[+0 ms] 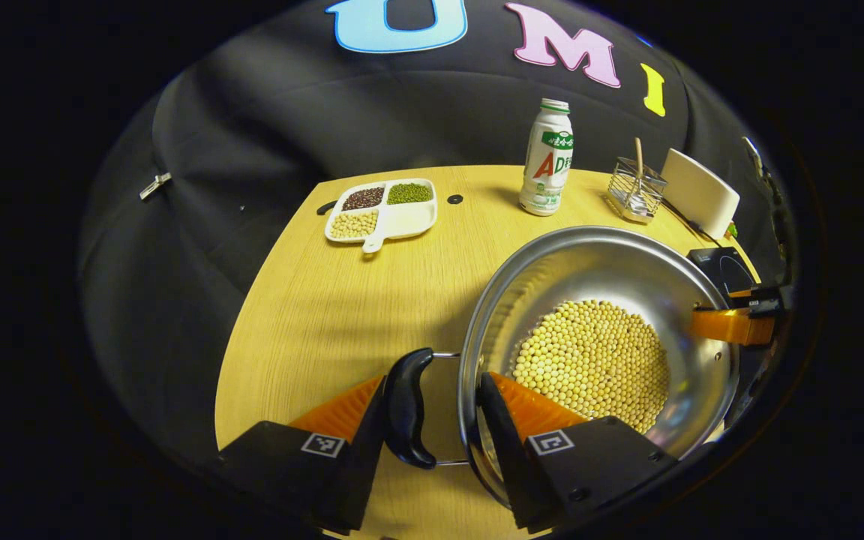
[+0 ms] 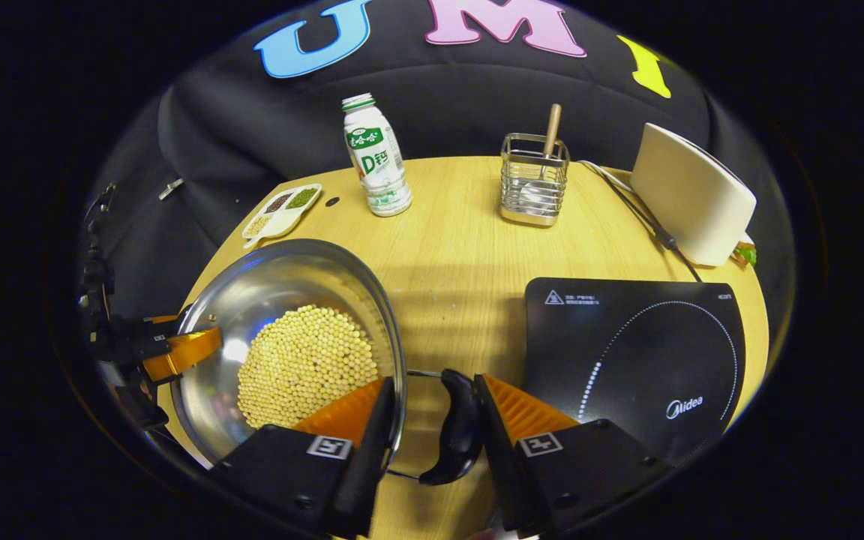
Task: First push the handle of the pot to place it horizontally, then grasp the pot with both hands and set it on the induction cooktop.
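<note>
Steel pot (image 1: 597, 330): on the wooden table (image 1: 327, 300), filled with a flat layer of soybeans (image 1: 593, 364); seen just left of the induction cooktop (image 2: 634, 352) in the right gripper view, not yet on it.

Left pot handle (image 1: 407, 409): black, lying level, on wire brackets outside the rim.

Left gripper (image 1: 432, 409): straddling handle and pot wall, one finger outside against the handle, the other inside the rim above the beans; judged clamped on the pot's handle side.

Right pot handle (image 2: 458, 427): black, level, on the cooktop side of the pot.

Right gripper (image 2: 432, 420): same arrangement mirrored, one finger inside the rim, one outside against the handle; judged clamped.

Progress: handles horizontal, so pushing step judged complete; two-handed grasp apparently in place. Remaining: lift, carry sideways, set down on cooktop.

Beyond the pot, toward the wall: divided dish of beans (image 1: 383, 210), white drink bottle (image 2: 376, 154), wire utensil holder (image 2: 533, 180), white appliance (image 2: 691, 195) behind the cooktop.
</note>
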`<state>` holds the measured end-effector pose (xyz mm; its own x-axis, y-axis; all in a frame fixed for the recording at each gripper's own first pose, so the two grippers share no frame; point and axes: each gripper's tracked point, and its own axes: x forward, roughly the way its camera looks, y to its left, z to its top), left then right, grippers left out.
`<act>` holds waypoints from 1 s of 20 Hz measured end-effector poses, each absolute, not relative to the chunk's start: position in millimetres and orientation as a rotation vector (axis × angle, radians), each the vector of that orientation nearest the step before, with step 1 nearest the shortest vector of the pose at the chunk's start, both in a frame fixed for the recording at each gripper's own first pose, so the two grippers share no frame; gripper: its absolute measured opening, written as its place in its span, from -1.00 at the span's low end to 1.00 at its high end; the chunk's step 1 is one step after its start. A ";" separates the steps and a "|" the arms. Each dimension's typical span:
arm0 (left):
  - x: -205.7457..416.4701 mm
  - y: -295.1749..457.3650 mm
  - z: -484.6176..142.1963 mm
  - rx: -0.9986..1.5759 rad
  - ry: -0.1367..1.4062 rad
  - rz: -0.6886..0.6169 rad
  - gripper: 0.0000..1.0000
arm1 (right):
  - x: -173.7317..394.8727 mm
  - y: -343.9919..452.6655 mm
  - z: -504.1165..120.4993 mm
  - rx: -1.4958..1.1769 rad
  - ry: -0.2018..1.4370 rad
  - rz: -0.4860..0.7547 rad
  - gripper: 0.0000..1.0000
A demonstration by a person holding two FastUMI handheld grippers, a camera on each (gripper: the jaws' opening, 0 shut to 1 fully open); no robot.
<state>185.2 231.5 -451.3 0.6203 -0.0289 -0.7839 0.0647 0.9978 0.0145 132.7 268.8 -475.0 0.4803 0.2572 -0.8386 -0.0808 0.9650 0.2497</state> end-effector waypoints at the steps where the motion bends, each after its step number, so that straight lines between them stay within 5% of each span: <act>1: 184.5 231.7 -450.5 0.041 0.899 -0.055 0.47 | 133.0 269.4 -474.2 0.191 1.063 0.203 0.22; 2: 183.5 231.9 -451.3 0.039 0.901 -0.054 0.44 | 132.5 268.5 -475.5 0.196 1.086 0.200 0.30; 10: 157.5 228.1 -433.0 -0.003 0.918 -0.018 0.18 | 117.6 265.4 -464.0 0.189 1.124 0.225 0.00; 12: 152.1 228.1 -417.9 0.013 0.900 -0.015 0.17 | 116.2 263.8 -449.9 0.191 1.103 0.239 0.17; 20: 126.0 205.8 -363.3 0.045 0.877 -0.025 0.12 | 99.6 236.4 -404.0 0.217 1.074 0.249 -0.02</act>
<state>126.0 205.8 -363.3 0.6394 -0.0035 -0.7689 0.0403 0.9988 0.0290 99.6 236.4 -404.0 0.4538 0.3040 -0.8376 -0.0949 0.9512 0.2937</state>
